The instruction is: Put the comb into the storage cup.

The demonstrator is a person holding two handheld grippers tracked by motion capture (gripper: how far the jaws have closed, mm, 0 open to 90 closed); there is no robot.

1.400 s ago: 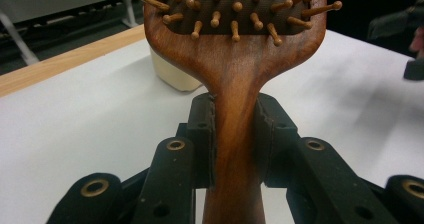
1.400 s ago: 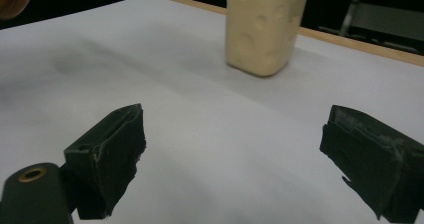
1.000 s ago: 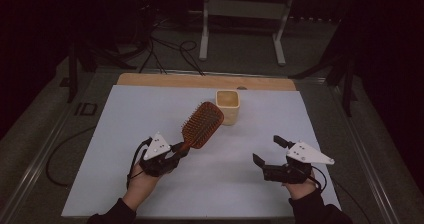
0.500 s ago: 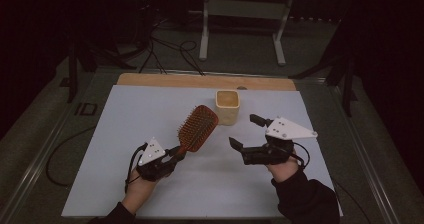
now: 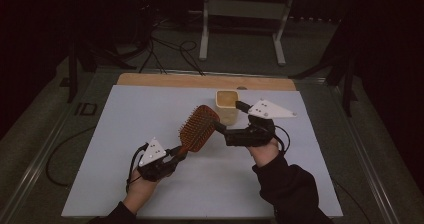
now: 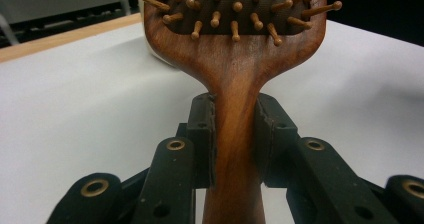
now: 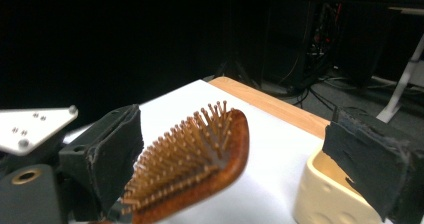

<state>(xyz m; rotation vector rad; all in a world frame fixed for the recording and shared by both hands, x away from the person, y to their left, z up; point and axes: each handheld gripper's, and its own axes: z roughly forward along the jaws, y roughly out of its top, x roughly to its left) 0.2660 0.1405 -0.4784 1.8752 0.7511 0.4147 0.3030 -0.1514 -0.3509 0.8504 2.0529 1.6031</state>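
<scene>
Left gripper [image 5: 172, 156] clamps the handle of the brown wooden paddle hairbrush [image 5: 198, 129], which is raised above the white table [image 5: 125, 119], bristles up. Right gripper [image 5: 227, 119] has its jaws spread wide, one at the brush's head. Cream plastic container [image 5: 226, 105] stands just behind.

We see the left gripper [image 6: 235, 134] with its two black jaws clamped on the neck of a wooden hairbrush [image 6: 235, 64], one jaw on each side of the handle, pads touching the wood. The handle runs straight up between them and widens into the brush head, wooden bristles [image 6: 235, 14] pointing at us. Behind it lies the white desk [image 6: 75, 99] with a wooden strip [image 6: 60, 36] along its far edge. A pale object peeks out just left of the brush head; we can't tell what.
</scene>
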